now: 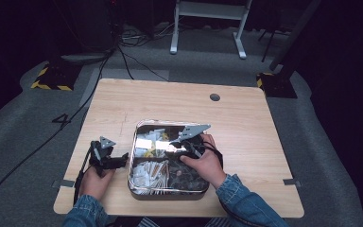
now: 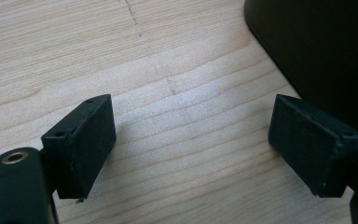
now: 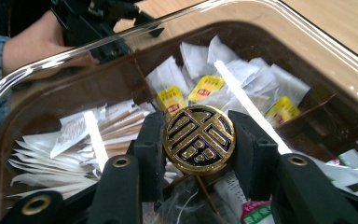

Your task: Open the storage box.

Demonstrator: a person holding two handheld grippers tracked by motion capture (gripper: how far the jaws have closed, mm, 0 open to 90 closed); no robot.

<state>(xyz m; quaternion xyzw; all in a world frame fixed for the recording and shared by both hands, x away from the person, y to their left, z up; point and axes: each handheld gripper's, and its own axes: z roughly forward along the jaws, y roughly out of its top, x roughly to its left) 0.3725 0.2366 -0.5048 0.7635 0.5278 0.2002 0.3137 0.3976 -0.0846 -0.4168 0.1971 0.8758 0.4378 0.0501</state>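
Gold round token clamped in right gripper jaws over tray, left gripper jaws wide, empty

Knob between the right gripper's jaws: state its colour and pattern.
Gold knob with a black geometric emblem; clearest in the right gripper view.

The left tool hovers, jaws spread wide, over the wooden table, beside a dark tray wall.

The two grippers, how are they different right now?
The right gripper is shut on a round gold knob; the left gripper is open and holds nothing. The right one is over the clear-lidded box; the left one is over bare wooden table beside it. Both have black jaws.
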